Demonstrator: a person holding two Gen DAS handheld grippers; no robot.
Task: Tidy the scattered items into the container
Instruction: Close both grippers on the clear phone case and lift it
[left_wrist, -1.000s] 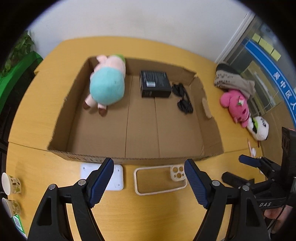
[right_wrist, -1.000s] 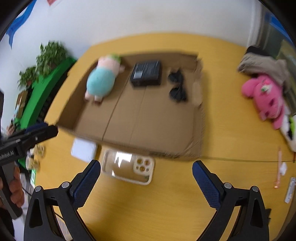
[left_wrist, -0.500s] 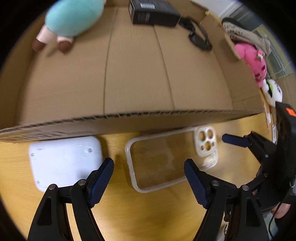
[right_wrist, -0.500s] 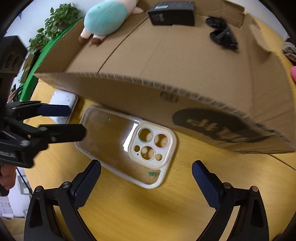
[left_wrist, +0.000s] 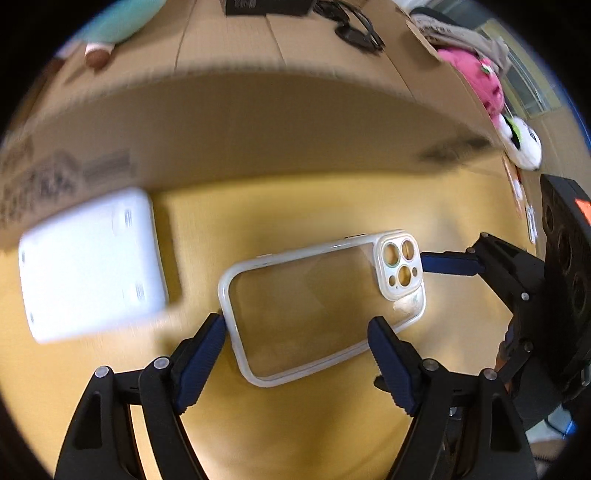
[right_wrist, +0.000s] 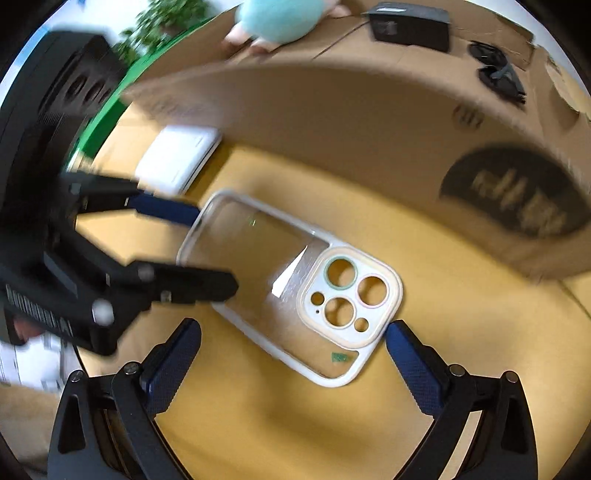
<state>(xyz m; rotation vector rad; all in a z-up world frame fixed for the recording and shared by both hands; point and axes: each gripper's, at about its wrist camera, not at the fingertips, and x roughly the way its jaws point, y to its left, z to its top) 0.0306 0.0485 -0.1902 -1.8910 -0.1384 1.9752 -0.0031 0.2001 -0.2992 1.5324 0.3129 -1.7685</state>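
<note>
Left wrist view: phone case (left_wrist: 321, 306) lies between the open left hand-held gripper (left_wrist: 295, 332) fingers.

Looks like an office/meeting rm: big yellow-wood table (left_wrist: 295, 435), potted plants (right_wrist: 166, 14) on green ledge behind box (right_wrist: 369, 122), glass partition (left_wrist: 524, 88) w/ blue band beyond it.

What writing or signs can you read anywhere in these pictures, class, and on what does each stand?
None reads clearly.
Cardboard box, outer wall: dark oval with pale letters, blurred.
Same wall, left wrist view: dark print, blurred.
Left claw: pale lettering on its body, blurred.
Papers on the table: too small.
</note>
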